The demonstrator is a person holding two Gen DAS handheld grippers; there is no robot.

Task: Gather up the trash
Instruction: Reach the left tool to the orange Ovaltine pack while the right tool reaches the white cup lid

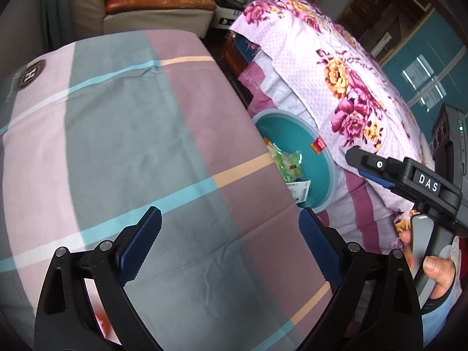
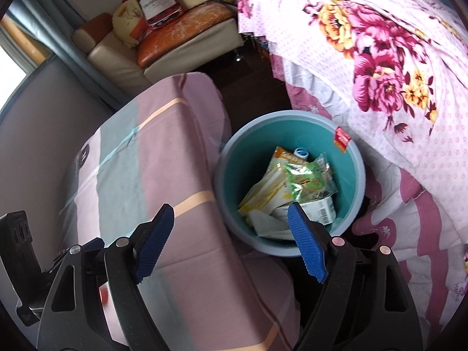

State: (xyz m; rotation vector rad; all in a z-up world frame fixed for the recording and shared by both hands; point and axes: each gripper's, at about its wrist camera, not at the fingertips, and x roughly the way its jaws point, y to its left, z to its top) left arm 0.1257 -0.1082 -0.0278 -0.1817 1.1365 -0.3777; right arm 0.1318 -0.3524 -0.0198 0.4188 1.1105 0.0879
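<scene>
A lived-in home room: a striped cloth (image 1: 146, 134) covers a surface on the left, a floral quilt (image 2: 380, 67) is draped on the right, and at the far end stands a worn cream armchair (image 2: 163, 49) piled with cushions; a teal bin (image 2: 289, 181) sits on the dark floor between them
</scene>
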